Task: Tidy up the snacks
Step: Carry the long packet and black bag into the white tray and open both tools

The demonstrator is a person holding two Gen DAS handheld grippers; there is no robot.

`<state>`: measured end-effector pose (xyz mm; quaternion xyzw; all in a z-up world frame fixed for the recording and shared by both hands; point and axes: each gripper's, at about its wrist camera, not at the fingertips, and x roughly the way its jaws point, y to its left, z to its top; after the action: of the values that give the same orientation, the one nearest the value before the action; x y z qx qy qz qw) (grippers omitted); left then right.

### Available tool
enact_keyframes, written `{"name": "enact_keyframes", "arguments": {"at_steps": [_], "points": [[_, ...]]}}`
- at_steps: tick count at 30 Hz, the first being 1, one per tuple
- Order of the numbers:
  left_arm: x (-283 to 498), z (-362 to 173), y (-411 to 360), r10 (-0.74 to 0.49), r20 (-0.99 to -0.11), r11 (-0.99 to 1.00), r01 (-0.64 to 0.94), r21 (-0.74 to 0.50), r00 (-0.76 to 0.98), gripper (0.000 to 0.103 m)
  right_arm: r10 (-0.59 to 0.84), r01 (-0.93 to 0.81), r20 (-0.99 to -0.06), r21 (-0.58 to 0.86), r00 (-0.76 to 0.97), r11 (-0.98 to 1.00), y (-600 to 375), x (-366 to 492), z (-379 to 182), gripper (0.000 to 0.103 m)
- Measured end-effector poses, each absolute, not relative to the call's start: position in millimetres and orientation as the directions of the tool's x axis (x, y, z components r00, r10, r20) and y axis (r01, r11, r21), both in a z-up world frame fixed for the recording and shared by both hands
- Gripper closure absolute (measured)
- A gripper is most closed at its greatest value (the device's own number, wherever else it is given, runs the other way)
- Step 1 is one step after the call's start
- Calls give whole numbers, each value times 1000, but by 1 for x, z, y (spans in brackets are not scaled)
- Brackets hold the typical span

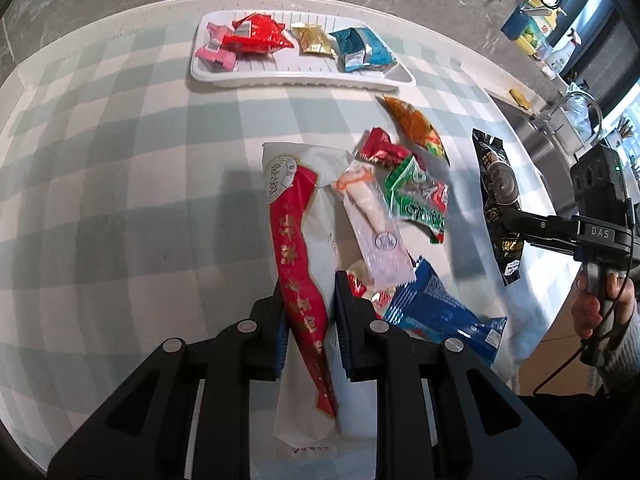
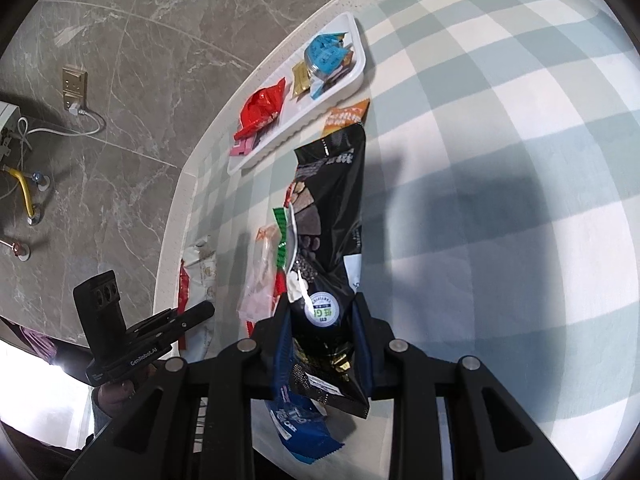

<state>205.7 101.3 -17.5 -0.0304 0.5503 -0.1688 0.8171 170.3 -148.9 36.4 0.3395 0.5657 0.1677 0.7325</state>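
My left gripper (image 1: 308, 300) is shut on a long white packet with a red band (image 1: 298, 248), lifted a little off the checked tablecloth. My right gripper (image 2: 322, 312) is shut on a long black snack bag (image 2: 332, 216), which also shows in the left wrist view as the black bag (image 1: 498, 196) hanging from the right gripper (image 1: 520, 224). A white tray (image 1: 280, 76) at the table's far side holds a red packet (image 1: 256, 34), a pink one (image 1: 216, 48), a gold one (image 1: 314, 40) and a blue one (image 1: 362, 48).
Loose snacks lie between the grippers: an orange packet (image 1: 416, 124), a small red one (image 1: 380, 148), a green one (image 1: 420, 196), a clear pale one (image 1: 372, 224) and a blue one (image 1: 444, 308). The table edge (image 2: 176, 200) drops to a grey floor. A sink counter (image 1: 560, 120) stands right.
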Motion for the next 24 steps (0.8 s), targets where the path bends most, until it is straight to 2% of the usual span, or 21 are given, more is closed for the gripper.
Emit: {"name": "enact_keyframes", "arguments": {"at_steps": [24], "points": [[275, -3, 99, -319, -878, 933, 282, -225, 357, 85, 625, 111, -710, 685, 325, 720, -153, 240, 54, 73]]}}
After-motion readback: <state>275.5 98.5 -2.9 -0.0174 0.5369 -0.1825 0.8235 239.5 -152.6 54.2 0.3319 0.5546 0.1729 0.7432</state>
